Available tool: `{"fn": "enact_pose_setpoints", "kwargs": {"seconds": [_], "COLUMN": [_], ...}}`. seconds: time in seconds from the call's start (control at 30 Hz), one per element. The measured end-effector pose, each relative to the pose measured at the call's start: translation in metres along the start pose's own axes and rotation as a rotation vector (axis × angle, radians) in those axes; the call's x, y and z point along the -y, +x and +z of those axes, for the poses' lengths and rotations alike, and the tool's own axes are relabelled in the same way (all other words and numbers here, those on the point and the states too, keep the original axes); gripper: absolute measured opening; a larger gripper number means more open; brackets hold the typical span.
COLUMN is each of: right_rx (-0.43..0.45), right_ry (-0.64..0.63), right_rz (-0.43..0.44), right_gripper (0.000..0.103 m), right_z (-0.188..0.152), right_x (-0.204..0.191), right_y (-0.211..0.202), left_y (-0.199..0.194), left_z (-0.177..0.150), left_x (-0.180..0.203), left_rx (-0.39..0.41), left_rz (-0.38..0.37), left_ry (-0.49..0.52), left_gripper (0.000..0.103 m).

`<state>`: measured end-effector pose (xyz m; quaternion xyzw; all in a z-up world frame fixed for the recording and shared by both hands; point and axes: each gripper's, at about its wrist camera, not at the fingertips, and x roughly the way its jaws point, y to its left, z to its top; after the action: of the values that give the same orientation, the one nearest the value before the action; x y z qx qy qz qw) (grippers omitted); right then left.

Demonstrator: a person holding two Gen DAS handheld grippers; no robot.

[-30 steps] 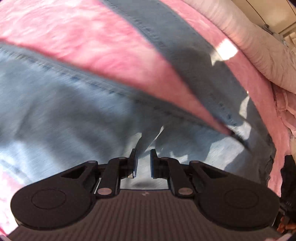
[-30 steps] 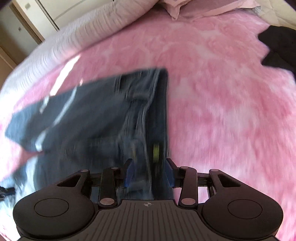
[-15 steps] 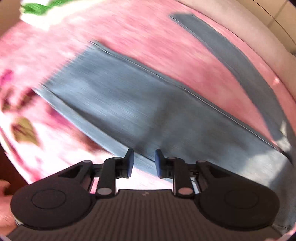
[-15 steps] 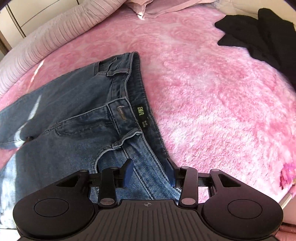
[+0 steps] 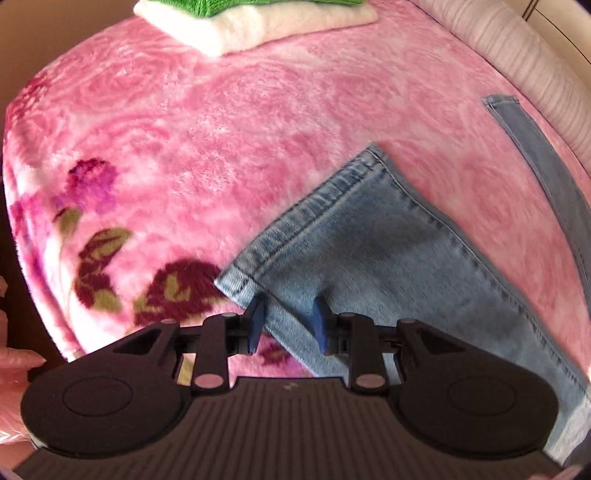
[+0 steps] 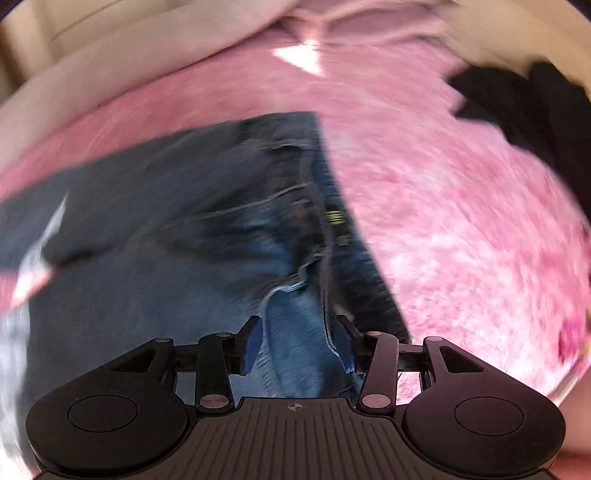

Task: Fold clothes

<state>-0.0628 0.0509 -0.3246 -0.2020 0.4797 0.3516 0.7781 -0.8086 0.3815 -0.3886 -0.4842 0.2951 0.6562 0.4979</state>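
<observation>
Blue jeans lie spread on a pink floral blanket [image 5: 184, 129]. In the left wrist view one leg [image 5: 388, 258] ends in a hem [image 5: 303, 218] just ahead of my left gripper [image 5: 288, 321], which is open over the leg's near edge. The other leg [image 5: 546, 166] runs along the right. In the right wrist view, blurred, the waistband and fly [image 6: 314, 229] lie ahead of my right gripper [image 6: 297, 339], which is open above the denim.
A folded stack of white and green cloth [image 5: 255, 18] sits at the far edge of the blanket. A black garment [image 6: 517, 103] lies at the right. A pale quilted bolster [image 5: 535, 74] borders the blanket. The bed edge drops off at the left.
My left gripper has travelled down the jeans leg to its hem and opened a little wider. My right gripper has stayed open over the waistband, shifting in closer.
</observation>
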Motion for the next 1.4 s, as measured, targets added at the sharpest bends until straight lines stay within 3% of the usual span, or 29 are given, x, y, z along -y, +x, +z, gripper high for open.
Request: {"fn": "enact_pose_setpoints", "kwargs": {"seconds": [0.03, 0.07, 0.1, 0.2, 0.27, 0.37, 0.4, 0.47, 0.53, 0.7, 0.73, 0.77, 0.93, 1.1, 1.23, 1.33, 1.4], "right_rx": [-0.009, -0.015, -0.021, -0.017, -0.007, -0.008, -0.013, -0.037, -0.052, -0.085, -0.088, -0.09, -0.098, -0.104, -0.128, -0.132, -0.125], "right_ry": [-0.041, -0.054, -0.066, -0.011, 0.018, 0.03, 0.042, 0.105, 0.167, 0.215, 0.211, 0.21, 0.21, 0.216, 0.188, 0.118, 0.003], "right_rz": [-0.005, -0.018, -0.031, -0.079, -0.094, -0.095, -0.087, -0.052, -0.024, -0.024, -0.025, -0.024, -0.01, 0.008, 0.042, 0.077, 0.11], "right_gripper": [0.046, 0.046, 0.046, 0.046, 0.046, 0.046, 0.046, 0.046, 0.047, 0.048, 0.048, 0.048, 0.048, 0.048, 0.048, 0.048, 0.048], "right_z": [-0.003, -0.005, -0.008, -0.009, -0.007, -0.006, -0.007, -0.01, -0.016, -0.025, -0.026, -0.026, -0.028, -0.028, -0.028, -0.028, -0.029], "right_x": [-0.007, -0.01, -0.014, -0.007, -0.002, 0.002, 0.005, 0.012, 0.021, 0.03, 0.031, 0.032, 0.043, 0.056, 0.067, 0.071, 0.066], "right_y": [0.0, 0.001, 0.002, 0.004, 0.002, -0.005, -0.006, -0.007, -0.005, 0.0, 0.001, 0.001, 0.003, 0.003, 0.002, -0.002, -0.006], "left_y": [0.0, -0.001, -0.003, -0.017, -0.027, -0.028, -0.027, -0.024, -0.016, 0.0, 0.0, -0.003, -0.032, 0.005, -0.008, -0.034, -0.054], "left_z": [0.0, -0.001, -0.003, -0.007, -0.003, -0.001, -0.002, -0.006, -0.005, 0.002, 0.004, 0.005, 0.002, -0.007, -0.024, -0.046, -0.064], "left_x": [0.001, 0.004, 0.008, 0.015, 0.011, 0.002, 0.0, -0.004, -0.009, -0.015, -0.013, -0.01, 0.007, 0.009, 0.038, 0.051, 0.064], "left_rx": [0.005, 0.018, 0.046, 0.147, 0.171, 0.103, 0.077, 0.051, 0.033, 0.029, 0.039, 0.056, 0.206, 0.14, 0.194, 0.227, 0.223], "left_rz": [0.006, 0.025, 0.05, 0.097, 0.073, 0.023, 0.016, 0.005, 0.0, 0.013, 0.024, 0.031, 0.075, 0.211, 0.327, 0.334, 0.265], "left_ry": [0.011, 0.041, 0.098, 0.232, 0.2, 0.125, 0.102, 0.052, -0.02, -0.151, -0.148, -0.129, 0.068, 0.225, 0.394, 0.542, 0.59], "left_gripper": [0.022, 0.005, 0.0, 0.0, 0.0, 0.001, 0.004, 0.026, 0.032, 0.031, 0.015, 0.006, 0.007, 0.013, 0.017, 0.018, 0.018]}}
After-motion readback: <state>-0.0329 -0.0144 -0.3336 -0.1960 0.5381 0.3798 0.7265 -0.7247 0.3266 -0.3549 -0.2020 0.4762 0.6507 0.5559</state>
